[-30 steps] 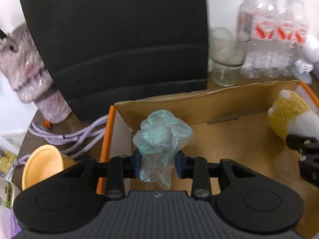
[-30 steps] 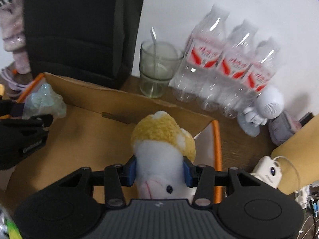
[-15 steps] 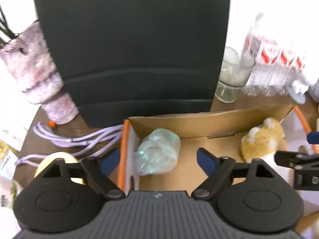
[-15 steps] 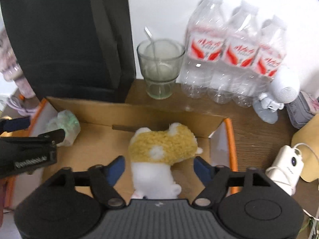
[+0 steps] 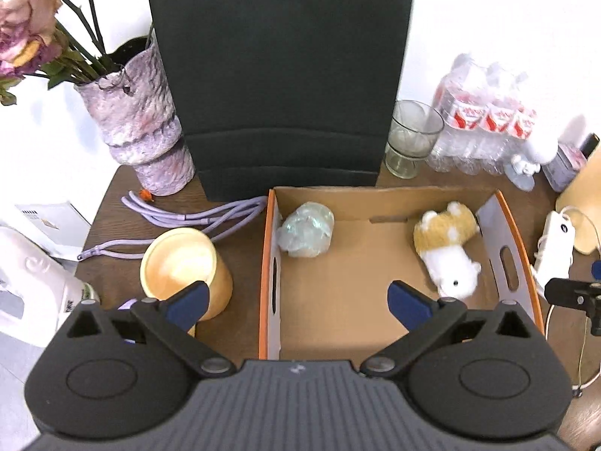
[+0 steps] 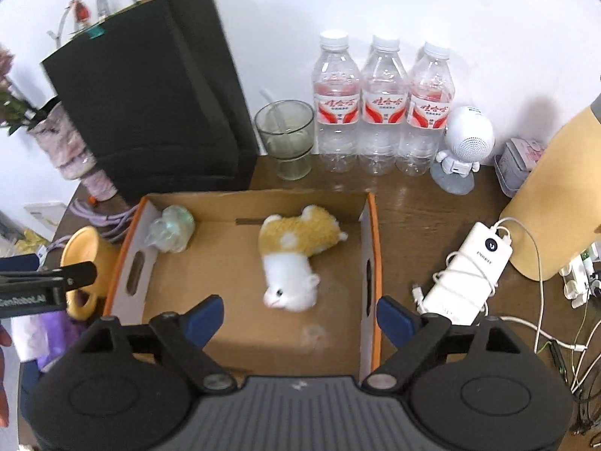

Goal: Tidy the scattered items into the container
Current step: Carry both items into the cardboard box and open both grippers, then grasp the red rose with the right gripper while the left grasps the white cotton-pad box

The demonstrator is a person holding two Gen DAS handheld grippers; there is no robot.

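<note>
Left wrist view is showing the left gripper [image 5: 296,300] hovering with its jaws spread wide and gripping nothing. Ahead of them the open brown cardboard box with orange edges [image 5: 383,191] is sitting on the dark wooden tabletop [image 5: 240,248]. The crumpled ball of pale green translucent plastic film [image 5: 306,229] is lying in the box, ahead of the jaws and just inside the left one. The yellow-and-white plush hamster toy [image 5: 447,248] is lying on its side in the box, ahead of the right jaw.

In the right wrist view the right gripper [image 6: 300,314] is likewise holding its jaws fully apart and empty, with the plush toy [image 6: 296,259] lying between and beyond them.

Two items are judged as tidied. Outside the box, the tipped-over yellow ceramic mug [image 5: 184,267] is lying just beyond the left gripper's left jaw, and a coiled lilac cable [image 5: 195,216] is lying further out; these may be what is left, though which things count as scattered is uncertain.

A purple item near the mug is mostly hiding behind the gripper bodies, the box's near wall is being covered in both views, and the plush toy is looking slightly blurred.
</note>
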